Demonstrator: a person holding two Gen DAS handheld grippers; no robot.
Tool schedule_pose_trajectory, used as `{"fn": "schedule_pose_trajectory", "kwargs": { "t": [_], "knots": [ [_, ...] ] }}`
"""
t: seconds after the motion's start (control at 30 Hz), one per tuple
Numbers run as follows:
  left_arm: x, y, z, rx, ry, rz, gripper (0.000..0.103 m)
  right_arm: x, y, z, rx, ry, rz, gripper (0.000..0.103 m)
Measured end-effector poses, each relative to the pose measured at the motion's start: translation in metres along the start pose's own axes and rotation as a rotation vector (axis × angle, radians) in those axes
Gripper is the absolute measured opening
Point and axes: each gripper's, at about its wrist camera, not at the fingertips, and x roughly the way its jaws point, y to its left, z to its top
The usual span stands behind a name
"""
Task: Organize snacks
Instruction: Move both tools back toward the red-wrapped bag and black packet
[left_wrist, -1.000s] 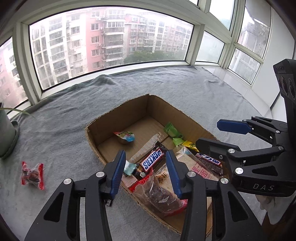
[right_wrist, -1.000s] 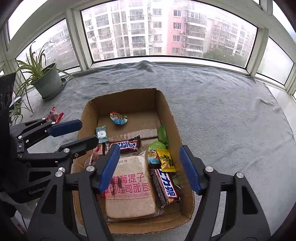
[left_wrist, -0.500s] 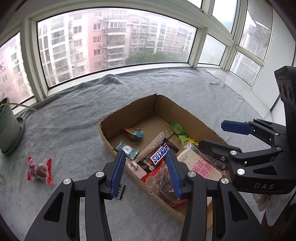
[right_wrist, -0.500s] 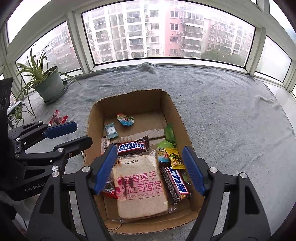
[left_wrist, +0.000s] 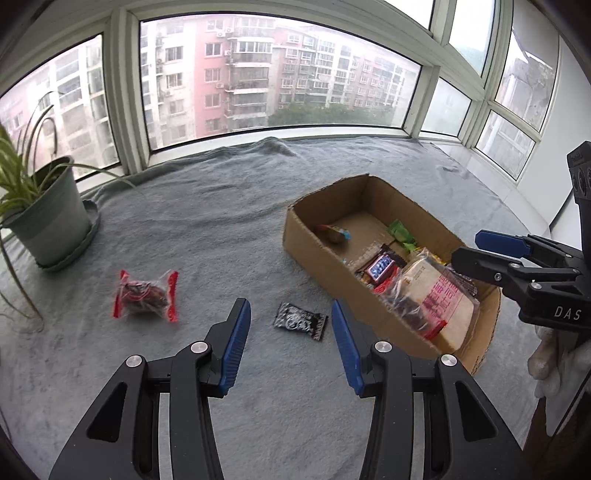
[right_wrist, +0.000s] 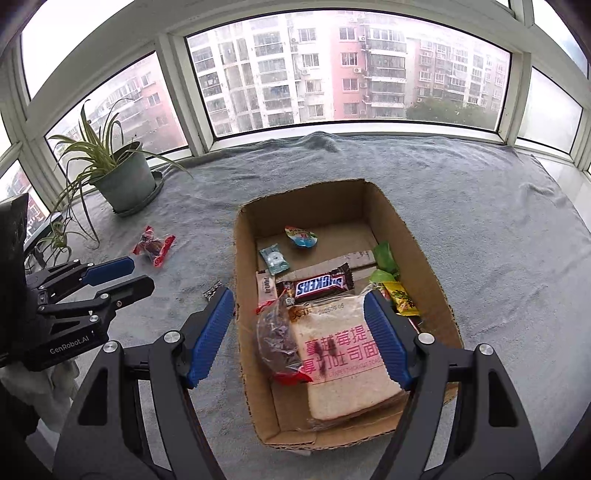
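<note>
Between my left gripper's parted, empty jaws lies a black snack packet on the grey cloth. At two o'clock sits the cardboard box. Above it, my right gripper hangs unclenched, holding nothing.

left wrist: faces down-forward over blanket, box right | right wrist: above box, centre | shared: box, plant, window

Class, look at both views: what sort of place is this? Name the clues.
Probably a home's bay-window ledge, high up in a flat: curved windows facing apartment blocks, a grey blanket spread over the ledge, and a potted plant beside a snack box.
</note>
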Motion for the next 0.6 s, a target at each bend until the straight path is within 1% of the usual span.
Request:
{"fn": "schedule_pose_trajectory", "kwargs": {
  "t": [0.27, 0.47, 0.6],
  "knots": [
    [-0.029, 0.062, -0.025, -0.06, 0.008, 0.065, 0.044, 0.003, 0.05, -0.007, -0.017, 0.022, 0.068, 0.076],
    [-0.042, 0.1, -0.032, -0.063, 0.01, 0.103, 0.044, 0.016, 0.078, -0.014, -0.041, 0.056, 0.095, 0.076],
    [-0.048, 0.113, -0.031, -0.046, 0.01, 0.109, 0.044, 0.024, 0.093, -0.015, -0.049, 0.068, 0.106, 0.076]
  ]
}}
